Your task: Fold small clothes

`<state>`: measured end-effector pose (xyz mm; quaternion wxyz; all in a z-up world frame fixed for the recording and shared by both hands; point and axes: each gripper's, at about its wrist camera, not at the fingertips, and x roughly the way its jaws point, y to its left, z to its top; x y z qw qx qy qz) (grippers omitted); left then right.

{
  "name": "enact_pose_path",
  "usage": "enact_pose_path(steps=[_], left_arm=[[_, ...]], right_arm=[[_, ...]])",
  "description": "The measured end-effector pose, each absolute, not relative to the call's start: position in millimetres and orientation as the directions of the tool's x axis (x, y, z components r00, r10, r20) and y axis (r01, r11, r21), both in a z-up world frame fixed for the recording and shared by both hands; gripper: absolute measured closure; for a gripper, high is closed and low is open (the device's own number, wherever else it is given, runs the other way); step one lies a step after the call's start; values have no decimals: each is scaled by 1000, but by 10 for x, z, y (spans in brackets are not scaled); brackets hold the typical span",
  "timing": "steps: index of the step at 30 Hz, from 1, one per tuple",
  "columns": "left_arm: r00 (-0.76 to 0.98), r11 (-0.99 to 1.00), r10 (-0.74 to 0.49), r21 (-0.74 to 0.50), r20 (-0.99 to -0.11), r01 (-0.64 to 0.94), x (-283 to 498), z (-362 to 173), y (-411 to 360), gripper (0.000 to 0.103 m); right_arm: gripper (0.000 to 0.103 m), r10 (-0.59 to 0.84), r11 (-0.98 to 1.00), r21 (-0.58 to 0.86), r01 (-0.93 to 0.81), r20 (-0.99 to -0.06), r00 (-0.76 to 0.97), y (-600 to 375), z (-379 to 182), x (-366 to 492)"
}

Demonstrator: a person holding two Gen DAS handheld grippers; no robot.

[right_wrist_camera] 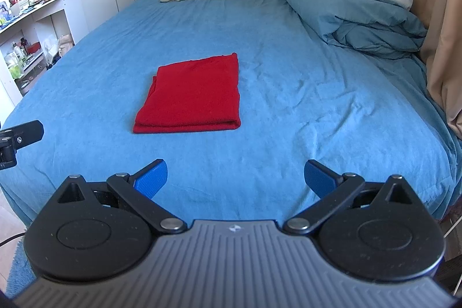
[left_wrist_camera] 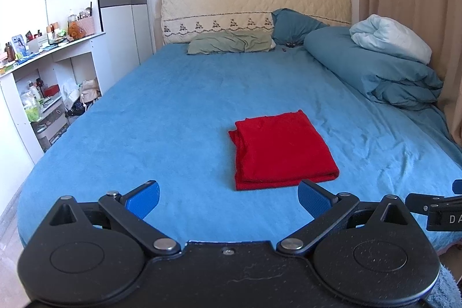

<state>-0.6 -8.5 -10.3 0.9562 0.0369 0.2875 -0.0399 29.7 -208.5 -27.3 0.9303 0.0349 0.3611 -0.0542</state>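
Observation:
A red cloth (left_wrist_camera: 281,149) lies folded into a neat rectangle on the blue bed sheet (left_wrist_camera: 158,120); it also shows in the right wrist view (right_wrist_camera: 192,95). My left gripper (left_wrist_camera: 228,199) is open and empty, held above the bed's near edge, just short of the cloth's near fold. My right gripper (right_wrist_camera: 235,178) is open and empty, near the front edge, to the right of the cloth and further back from it. Each gripper's tip shows at the edge of the other's view.
A bunched blue duvet (left_wrist_camera: 375,68) with a pale pillow lies at the far right by the curtain. Pillows (left_wrist_camera: 231,42) and a padded headboard with plush toys are at the far end. White shelves (left_wrist_camera: 43,82) with clutter stand left of the bed.

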Motion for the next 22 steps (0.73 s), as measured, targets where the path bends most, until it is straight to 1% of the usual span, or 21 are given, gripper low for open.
enact_pose_path(steps=[9,22], left_arm=[[855,992,-30,92,-519,91,-44,-89,-137,0],[835,994,-57,48,-548,100,28,-152,-99,0]], right_arm=[[0,-83,992,17,128,-675,734,-2035,-263,305],[0,-79,992,21,127,-677,732,-2017,-272,330]])
